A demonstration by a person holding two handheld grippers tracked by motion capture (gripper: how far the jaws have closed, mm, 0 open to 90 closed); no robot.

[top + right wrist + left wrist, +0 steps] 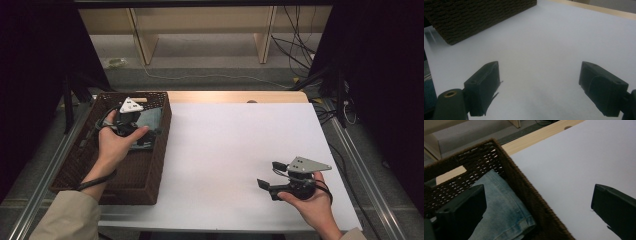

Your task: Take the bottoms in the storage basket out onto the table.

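A brown woven basket stands at the table's left edge with folded blue jeans lying in its far end. My left gripper hangs over the jeans inside the basket, held in a hand. In the left gripper view its jaws stand wide open, one above the jeans and one beyond the basket wall over the white table. Over the table's near right, my right gripper is open and holds nothing. Its jaws point left toward the basket.
A white sheet covers the table, with a strip of bare wood along its far edge. Metal rails run down both sides. Wooden shelving legs and loose cables stand on the floor beyond the table.
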